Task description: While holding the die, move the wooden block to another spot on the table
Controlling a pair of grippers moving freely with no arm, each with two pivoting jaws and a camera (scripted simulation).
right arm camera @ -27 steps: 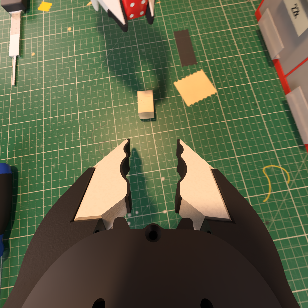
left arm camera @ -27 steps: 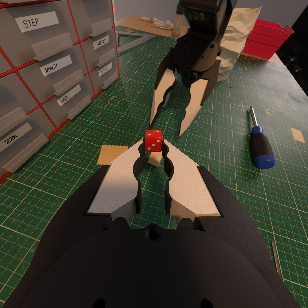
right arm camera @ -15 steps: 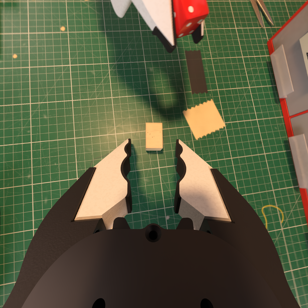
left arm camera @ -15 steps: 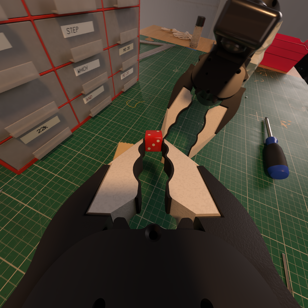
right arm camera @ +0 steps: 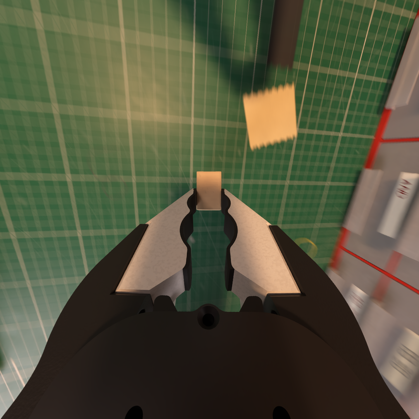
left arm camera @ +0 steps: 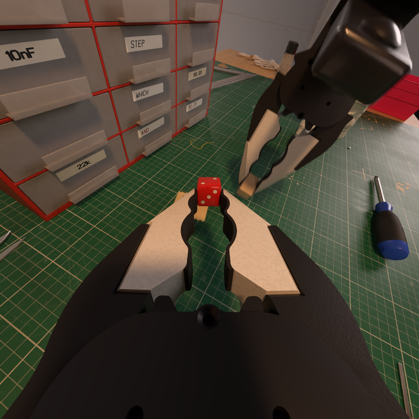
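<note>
My left gripper [left arm camera: 208, 195] is shut on a red die [left arm camera: 208, 191] with pale dots and holds it above the green cutting mat [left arm camera: 317, 226]. My right gripper [right arm camera: 208, 195] is shut on the small pale wooden block [right arm camera: 208, 191] at its fingertips. In the left wrist view the right gripper [left arm camera: 248, 186] comes down from the upper right, with the wooden block [left arm camera: 248, 188] between its fingertips at the mat's surface. I cannot tell whether the block touches the mat.
A red-framed drawer cabinet [left arm camera: 102, 102] stands on the left, and shows at the right edge in the right wrist view [right arm camera: 390, 204]. A blue-and-black screwdriver [left arm camera: 387, 226] lies to the right. A tan tape patch [right arm camera: 269, 118] and a dark strip [right arm camera: 283, 31] lie on the mat. A red bin [left arm camera: 405, 99] is far right.
My right gripper has dropped onto the wooden block and shut on it; its view is now blurred by motion. My left gripper has drawn back and lower with the die still held.
</note>
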